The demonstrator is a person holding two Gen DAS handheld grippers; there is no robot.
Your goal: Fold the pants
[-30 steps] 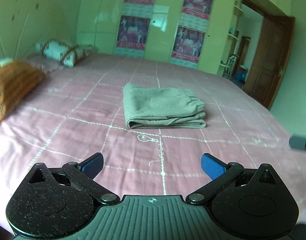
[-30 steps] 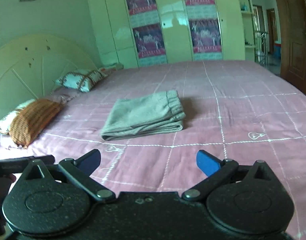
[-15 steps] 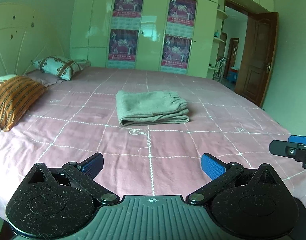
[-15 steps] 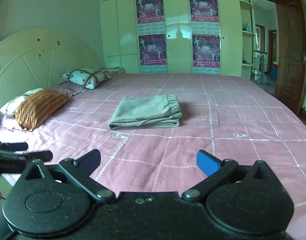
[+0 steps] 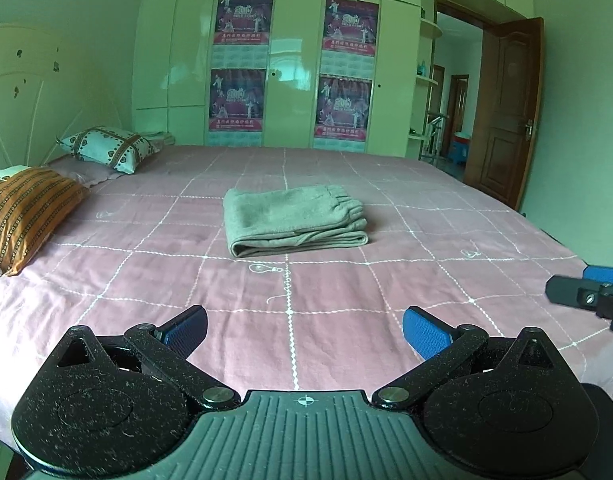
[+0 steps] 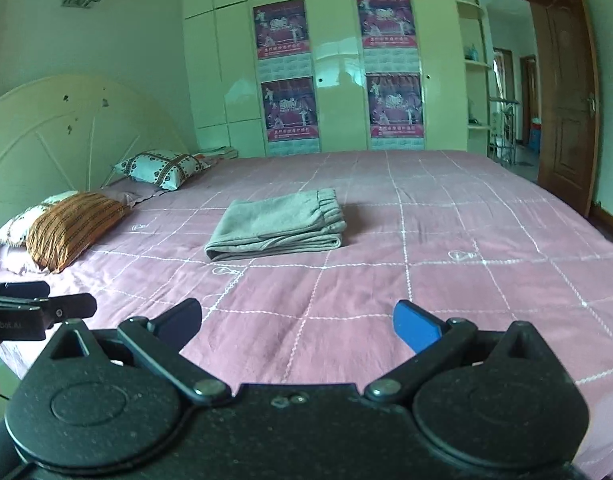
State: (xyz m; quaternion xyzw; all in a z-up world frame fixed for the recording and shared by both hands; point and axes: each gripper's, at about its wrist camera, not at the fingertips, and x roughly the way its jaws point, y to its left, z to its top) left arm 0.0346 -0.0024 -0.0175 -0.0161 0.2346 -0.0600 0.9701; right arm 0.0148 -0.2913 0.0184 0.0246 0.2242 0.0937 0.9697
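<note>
The grey pants (image 5: 294, 220) lie folded into a flat rectangle in the middle of the pink bed, waistband to the right; they also show in the right wrist view (image 6: 278, 226). My left gripper (image 5: 304, 328) is open and empty, well back from the pants above the bed's near edge. My right gripper (image 6: 296, 326) is open and empty, also far short of the pants. The right gripper's tip shows at the right edge of the left wrist view (image 5: 586, 292); the left one shows at the left edge of the right wrist view (image 6: 38, 310).
The pink checked bedspread (image 5: 346, 292) covers the bed. An orange striped pillow (image 5: 26, 212) and a patterned pillow (image 5: 106, 152) lie by the headboard (image 6: 66, 136). A wardrobe with posters (image 5: 294, 68) stands behind, and a wooden door (image 5: 506, 112) is open at the right.
Both grippers have pulled back and risen away from the pants, which now look smaller and farther off. Both stayed open and empty. The pants have not moved.
</note>
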